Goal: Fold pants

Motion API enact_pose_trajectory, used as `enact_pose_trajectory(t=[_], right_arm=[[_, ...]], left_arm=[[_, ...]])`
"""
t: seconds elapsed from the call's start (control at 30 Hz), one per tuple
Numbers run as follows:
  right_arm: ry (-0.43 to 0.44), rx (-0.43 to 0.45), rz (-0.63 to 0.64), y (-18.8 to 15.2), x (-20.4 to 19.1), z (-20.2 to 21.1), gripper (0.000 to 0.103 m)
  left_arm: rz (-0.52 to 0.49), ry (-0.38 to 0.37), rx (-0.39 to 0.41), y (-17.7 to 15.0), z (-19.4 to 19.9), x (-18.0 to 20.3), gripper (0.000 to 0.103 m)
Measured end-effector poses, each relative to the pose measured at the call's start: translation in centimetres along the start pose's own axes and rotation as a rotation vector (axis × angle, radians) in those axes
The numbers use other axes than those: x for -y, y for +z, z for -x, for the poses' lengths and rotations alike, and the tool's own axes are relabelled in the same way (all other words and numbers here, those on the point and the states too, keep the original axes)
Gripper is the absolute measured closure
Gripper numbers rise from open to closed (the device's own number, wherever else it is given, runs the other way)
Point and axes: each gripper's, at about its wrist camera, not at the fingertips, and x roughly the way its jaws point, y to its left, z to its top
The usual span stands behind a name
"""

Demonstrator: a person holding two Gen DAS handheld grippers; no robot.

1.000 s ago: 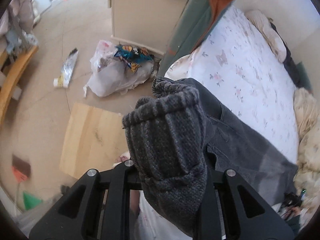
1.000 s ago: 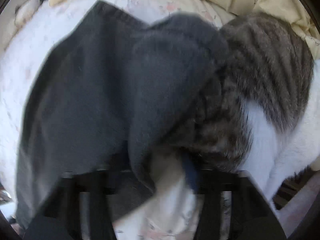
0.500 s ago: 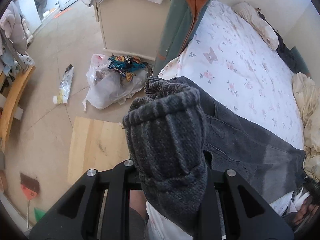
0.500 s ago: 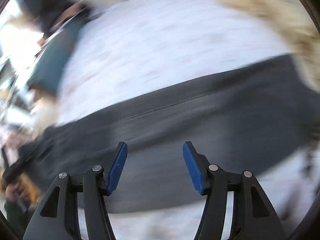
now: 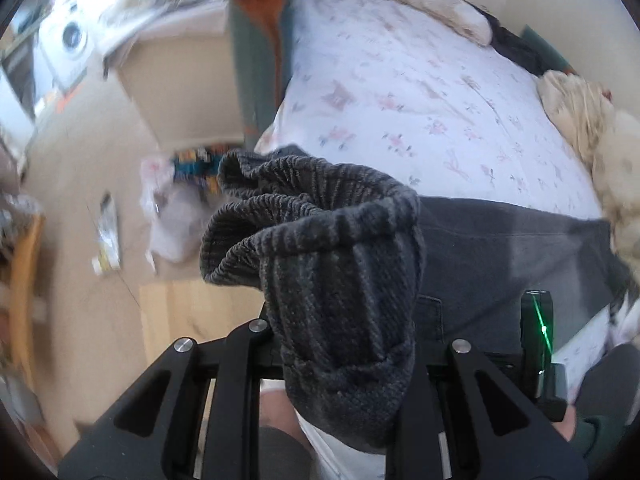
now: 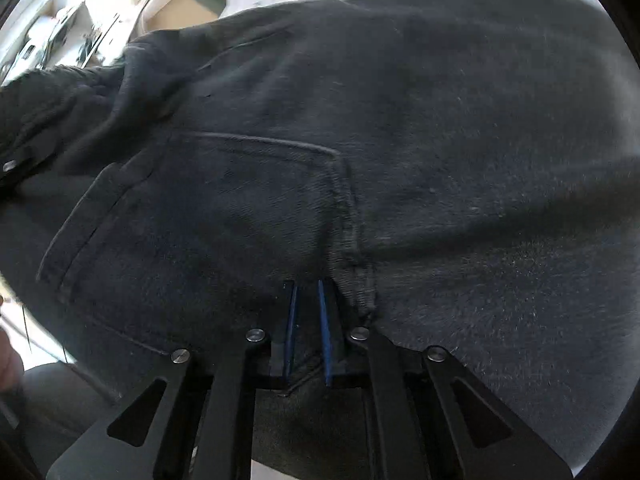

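The dark grey pants [image 5: 500,256] lie stretched across the near edge of the bed. Their ribbed knit end [image 5: 320,240] is bunched up and rises over my left gripper [image 5: 344,344], which is shut on it; the fabric hides the fingertips. In the right wrist view the pants [image 6: 400,120] fill the frame, with a back pocket [image 6: 224,208] at the left. My right gripper [image 6: 307,312] sits right beside the pocket's seam. Its blue pads [image 6: 291,320] are drawn close together with a thin fold of the dark fabric pinched between them.
The bed has a white floral sheet [image 5: 400,80], and cream bedding [image 5: 580,120] is heaped along its right side. On the floor at the left are a filled plastic bag [image 5: 172,216], a wooden board [image 5: 192,312] and a pale cabinet [image 5: 180,92]. A green coat [image 5: 260,60] hangs by the bed.
My right gripper swept fast from open above the spread pants down onto the pocket area and closed there. The left gripper kept its hold while it rolled and shifted a little.
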Motion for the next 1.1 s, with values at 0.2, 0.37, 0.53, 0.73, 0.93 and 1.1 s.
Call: enact_pose_trajectory(t=[0.2,0.37,0.53,0.73,0.93,1.1], right_arm=[[0.046,0.051,-0.026,-1.3,3.2,6.4,0.094],[-0.091,0.207,-0.089,-2.5,10.4,15.1,0.094],[-0.174,0.329,-0.246,-3.4,18.1,22.4,0.067],[-0.049,0.417,-0.477,-7.7,24.0,27.0,0.039],[-0.035,0.482,-0.443,-7.5,24.2,28.0,0.039],[-0.083,0.523,-0.437,-7.3,25.1,27.9,0.039]], left_arm=[[-0.003,0.005,0.044,0.9,0.8,1.6,0.087],[-0.014,0.06,0.045,1.1,0.2,2.4,0.087],[-0.049,0.123,0.065,1.1,0.4,4.8,0.087],[-0.176,0.245,0.144,1.7,2.0,10.6,0.087],[-0.391,0.304,0.179,-0.2,1.8,21.6,0.086],[-0.626,0.305,0.114,-5.0,-2.8,31.5,0.086]])
